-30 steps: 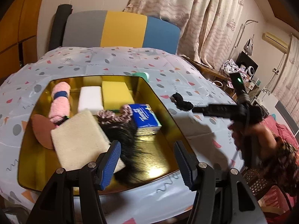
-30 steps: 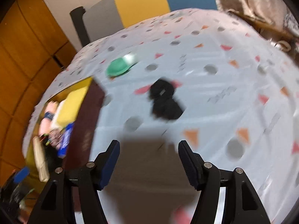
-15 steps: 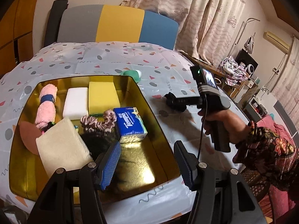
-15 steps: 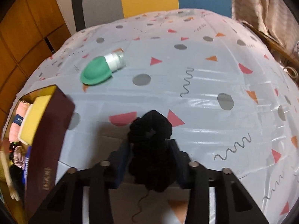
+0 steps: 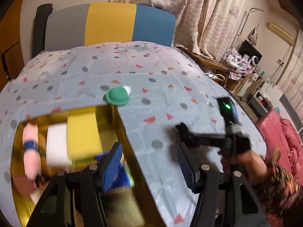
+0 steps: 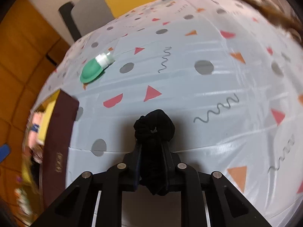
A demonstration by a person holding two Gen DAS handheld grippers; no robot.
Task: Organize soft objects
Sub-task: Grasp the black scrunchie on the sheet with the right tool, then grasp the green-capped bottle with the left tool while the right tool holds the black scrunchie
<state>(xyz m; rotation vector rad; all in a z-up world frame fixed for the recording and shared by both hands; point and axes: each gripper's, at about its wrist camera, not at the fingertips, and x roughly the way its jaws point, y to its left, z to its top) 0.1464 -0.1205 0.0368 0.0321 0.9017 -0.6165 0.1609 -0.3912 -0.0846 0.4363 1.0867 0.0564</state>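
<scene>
Nearest to us, our right gripper [image 6: 151, 162] has its ribbed jaws closing on a black scrunchie [image 6: 154, 130], a crumpled ring of soft gathered cloth whose bunched lower part is squeezed between the pads while its loop bulges out past the fingertips, just above the tablecloth [image 6: 189, 79]. That cloth is a smooth, glossy plastic sheet, pale blue-grey, printed with grey dots, red and orange triangles and half-discs, and thin squiggles. Our left gripper [image 5: 149, 162] stands well open with nothing between its blue ridged pads, hanging over the right-hand edge of the tray [image 5: 121, 130], a shallow rectangular tray with shiny gold walls inside and a dark maroon outside. In the tray, blurred, we make out a thick yellow sponge [image 5: 83, 134], a white foam block [image 5: 56, 145] touching its left side, and a fluffy pink rolled towel [image 5: 31, 149] bound with a blue band. Beyond the tray's far corner a green rubbery dome with a white screw neck [image 6: 93, 69] lies on its side on the cloth. Farthest off stands a padded headboard [image 5: 109, 22] in grey, yellow and blue panels, with patterned curtains [image 5: 198, 19] hanging in folds beside it.
</scene>
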